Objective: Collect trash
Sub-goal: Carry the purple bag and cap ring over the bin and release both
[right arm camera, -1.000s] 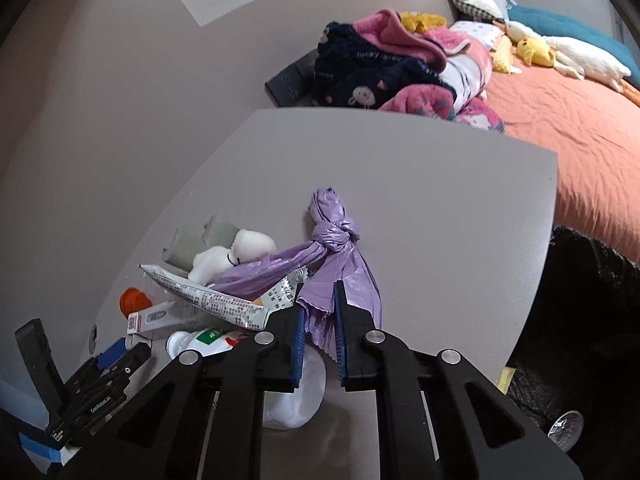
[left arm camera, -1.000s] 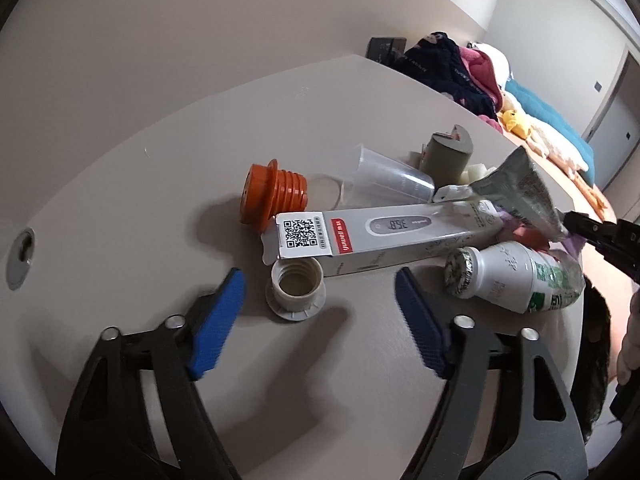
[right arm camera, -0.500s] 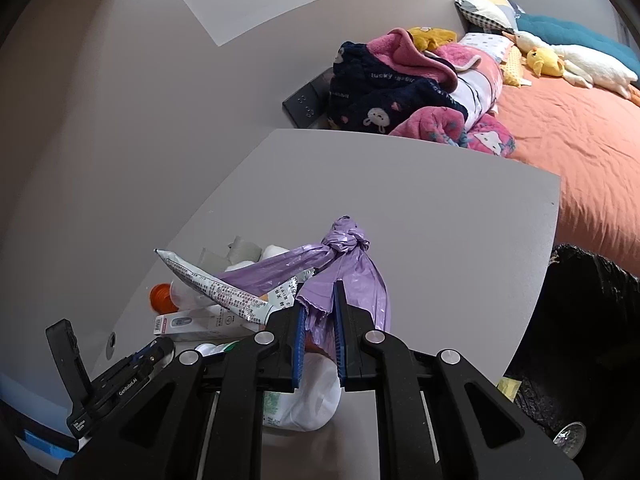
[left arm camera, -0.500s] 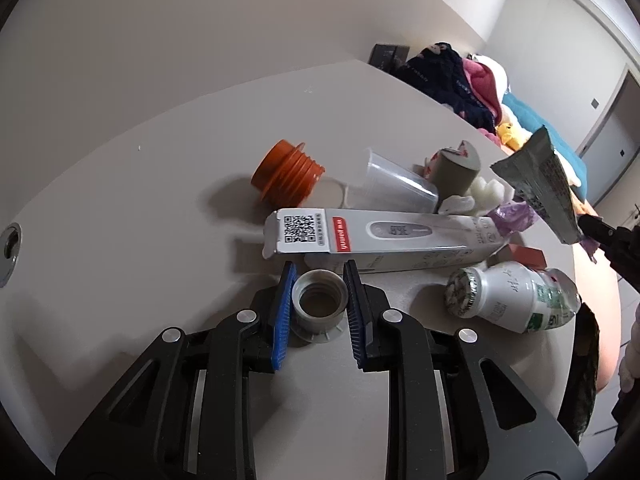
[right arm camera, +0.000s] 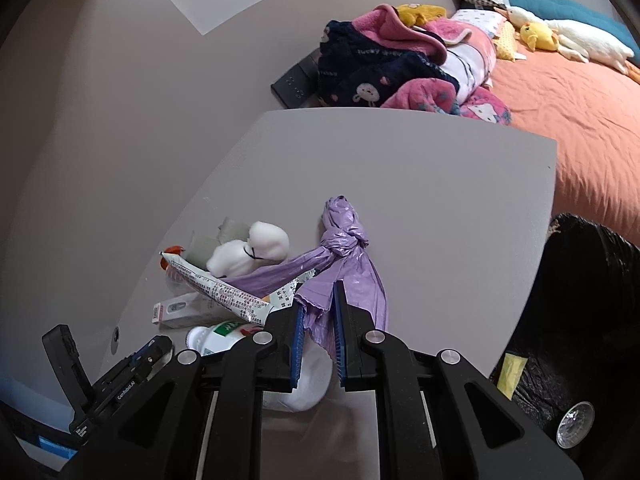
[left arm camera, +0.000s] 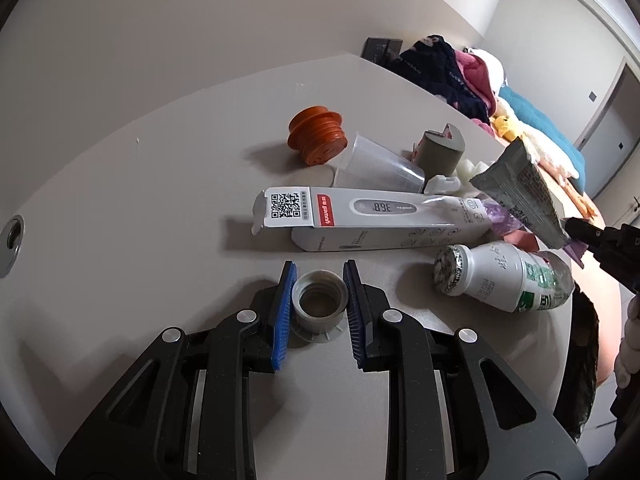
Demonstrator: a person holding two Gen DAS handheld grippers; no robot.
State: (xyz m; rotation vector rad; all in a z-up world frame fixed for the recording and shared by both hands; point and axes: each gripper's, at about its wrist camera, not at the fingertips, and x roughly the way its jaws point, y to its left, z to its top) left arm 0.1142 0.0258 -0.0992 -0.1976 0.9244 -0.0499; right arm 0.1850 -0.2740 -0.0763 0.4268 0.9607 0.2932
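Closing from a wide spread a second ago, the left tongs (left arm camera: pixel 318 294) now pinch the grey screw cap (left arm camera: pixel 319 300) by its ribbed wall, blue pads pressed on either side while its flange rests flat on the desk (left arm camera: pixel 160 184); a grip on the wall rather than the thin flange looks the surer hold. That desk is a broad, smooth grey slab, and beyond its far corner a dark bin bag (right arm camera: pixel 580 300) gapes, probably where the rubbish is bound. Across the desk lies a long white thermometer box (left arm camera: pixel 372 220) of glossy card, one flap open. Beside it a white plastic bottle (left arm camera: pixel 500 276) with a foil top lies on its side, round enough to roll. The right tongs (right arm camera: pixel 318 320) are nearly shut on a crinkled purple plastic bag (right arm camera: pixel 344 248), knotted at its neck, with a printed foil wrapper (right arm camera: pixel 224 286) caught alongside. Farther back sit a clear cup (left arm camera: pixel 376 164) tipped over and a ridged orange stopper (left arm camera: pixel 318 136).
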